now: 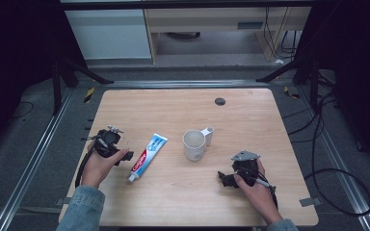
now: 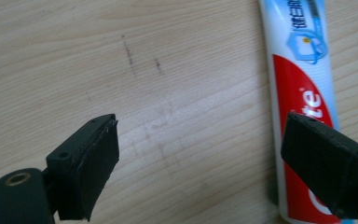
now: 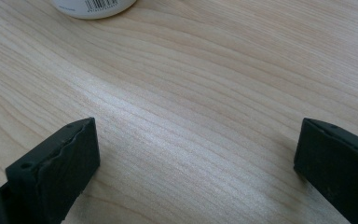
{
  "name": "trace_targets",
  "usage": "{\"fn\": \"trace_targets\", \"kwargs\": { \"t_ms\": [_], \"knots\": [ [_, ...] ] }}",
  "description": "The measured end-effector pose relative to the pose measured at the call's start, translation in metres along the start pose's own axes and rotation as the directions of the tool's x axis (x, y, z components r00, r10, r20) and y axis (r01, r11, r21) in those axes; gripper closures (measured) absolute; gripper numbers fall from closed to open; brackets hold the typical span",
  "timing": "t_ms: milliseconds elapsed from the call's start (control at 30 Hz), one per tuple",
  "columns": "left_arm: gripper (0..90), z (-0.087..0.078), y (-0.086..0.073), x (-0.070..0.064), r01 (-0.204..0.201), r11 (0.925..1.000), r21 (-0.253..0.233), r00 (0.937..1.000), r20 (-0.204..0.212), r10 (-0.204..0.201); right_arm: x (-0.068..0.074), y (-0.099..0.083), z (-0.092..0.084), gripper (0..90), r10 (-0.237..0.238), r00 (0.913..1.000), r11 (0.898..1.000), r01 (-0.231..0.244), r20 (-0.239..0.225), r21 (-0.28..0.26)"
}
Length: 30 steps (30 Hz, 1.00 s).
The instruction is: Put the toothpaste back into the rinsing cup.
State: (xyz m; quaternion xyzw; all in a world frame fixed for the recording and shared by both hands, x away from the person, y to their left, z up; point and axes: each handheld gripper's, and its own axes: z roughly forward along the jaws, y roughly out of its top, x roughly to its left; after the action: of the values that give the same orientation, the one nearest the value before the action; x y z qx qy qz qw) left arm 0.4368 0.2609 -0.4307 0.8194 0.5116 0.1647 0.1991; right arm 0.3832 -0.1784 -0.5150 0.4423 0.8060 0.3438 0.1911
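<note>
A white, red and blue toothpaste tube [image 1: 147,156] lies flat on the wooden table [image 1: 183,108], its cap toward the near edge. My left gripper [image 1: 126,155] hovers just left of the tube, held in a hand. In the left gripper view its jaws stand open over bare wood [image 2: 200,158], and the tube [image 2: 303,93] runs under the right jaw. A white mug [image 1: 194,144] stands upright at mid-table, handle pointing back right. My right gripper [image 1: 225,179] rests near the front right, open. In its own view [image 3: 196,158] only wood lies between the jaws, and the mug's base [image 3: 93,7] shows at the top.
A dark round cable hole [image 1: 220,101] sits in the table near its far edge. Black cables trail off the table's right side onto the grey floor [image 1: 347,173]. Metal frame legs stand beyond the far corners.
</note>
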Motion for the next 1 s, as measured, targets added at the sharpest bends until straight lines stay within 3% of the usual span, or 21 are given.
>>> {"fn": "trace_targets", "kwargs": {
  "t_ms": [333, 633, 800, 1000],
  "knots": [
    [11.5, -0.002, 0.026, -0.019, -0.085, 0.9945, 0.060, 0.9963, 0.017, 0.084, 0.000, 0.000, 0.000, 0.3, 0.001, 1.0000, 1.000, -0.001, -0.001, 0.001],
    [13.0, 0.005, 0.048, -0.037, -0.119, 0.9904, 0.069, 0.9921, 0.048, 0.116, 0.000, 0.001, 0.001, 0.3, 0.000, 1.0000, 1.000, 0.000, -0.002, 0.000],
    [15.4, 0.011, 0.058, -0.044, -0.144, 0.9854, 0.091, 0.9886, 0.058, 0.139, 0.000, 0.001, 0.001, 0.3, -0.003, 1.0000, 1.000, 0.003, -0.001, -0.001],
    [18.1, 0.022, 0.070, -0.054, -0.174, 0.9744, 0.143, 0.9832, 0.080, 0.164, 0.000, 0.001, 0.001, 0.3, 0.000, 1.0000, 1.000, 0.000, -0.002, 0.000]
  ]
}}
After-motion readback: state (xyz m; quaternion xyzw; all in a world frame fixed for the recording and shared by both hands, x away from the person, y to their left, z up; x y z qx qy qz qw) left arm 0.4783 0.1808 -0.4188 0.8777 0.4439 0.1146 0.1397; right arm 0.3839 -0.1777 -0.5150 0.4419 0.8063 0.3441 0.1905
